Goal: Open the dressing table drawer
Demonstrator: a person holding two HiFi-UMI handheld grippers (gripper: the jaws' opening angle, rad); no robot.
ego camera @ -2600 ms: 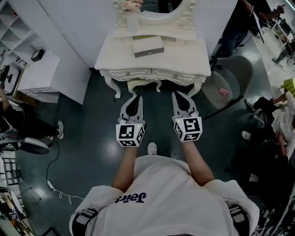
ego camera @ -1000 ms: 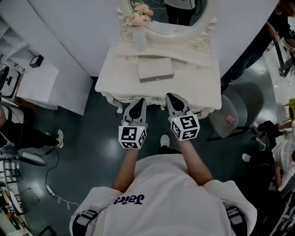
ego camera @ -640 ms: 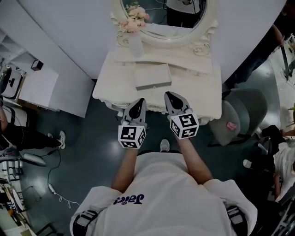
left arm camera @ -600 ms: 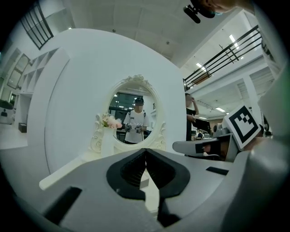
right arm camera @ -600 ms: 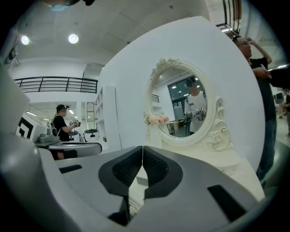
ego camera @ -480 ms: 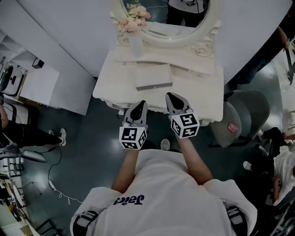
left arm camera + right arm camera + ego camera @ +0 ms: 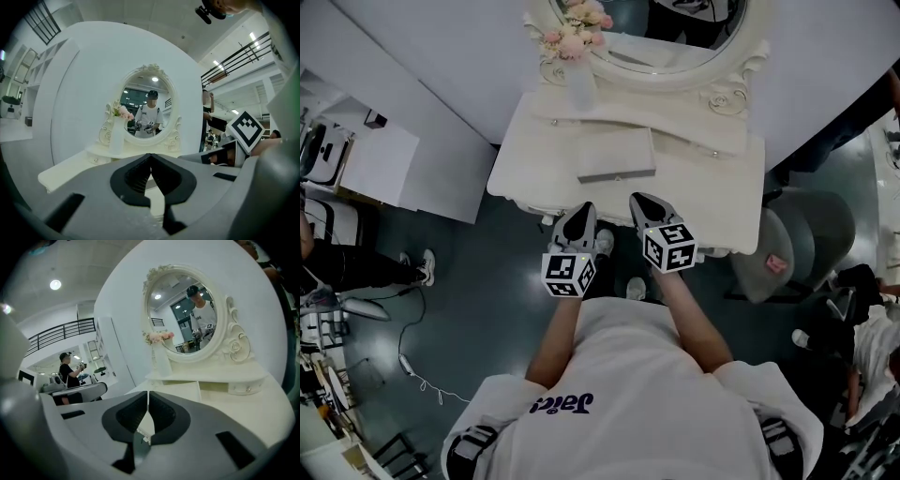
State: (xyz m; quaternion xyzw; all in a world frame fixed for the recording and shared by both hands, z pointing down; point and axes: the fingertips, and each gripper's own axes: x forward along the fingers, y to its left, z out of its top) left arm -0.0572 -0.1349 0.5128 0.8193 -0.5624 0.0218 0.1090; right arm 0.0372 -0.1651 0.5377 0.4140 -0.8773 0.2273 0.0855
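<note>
Cream table (image 7: pixel 717 202) has the left gripper (image 7: pixel 580 212) and right gripper (image 7: pixel 637 201) side by side at its front edge, both empty, likely lining up on the drawer below that edge. The head view hides the drawer front beneath the top. Each gripper view looks across the top to the mirror (image 7: pixel 180 317) and shows jaws meeting on nothing.

A cream dressing table (image 7: pixel 712 187) stands on a dark floor (image 7: pixel 478 281) against a white wall (image 7: pixel 441 56). A flat box (image 7: pixel 616 153) lies near the middle of its top. Behind the box runs a low shelf (image 7: pixel 694 129), bearing a vase (image 7: pixel 580 86) of pink flowers at its left end and an oval mirror (image 7: pixel 675 47).
</note>
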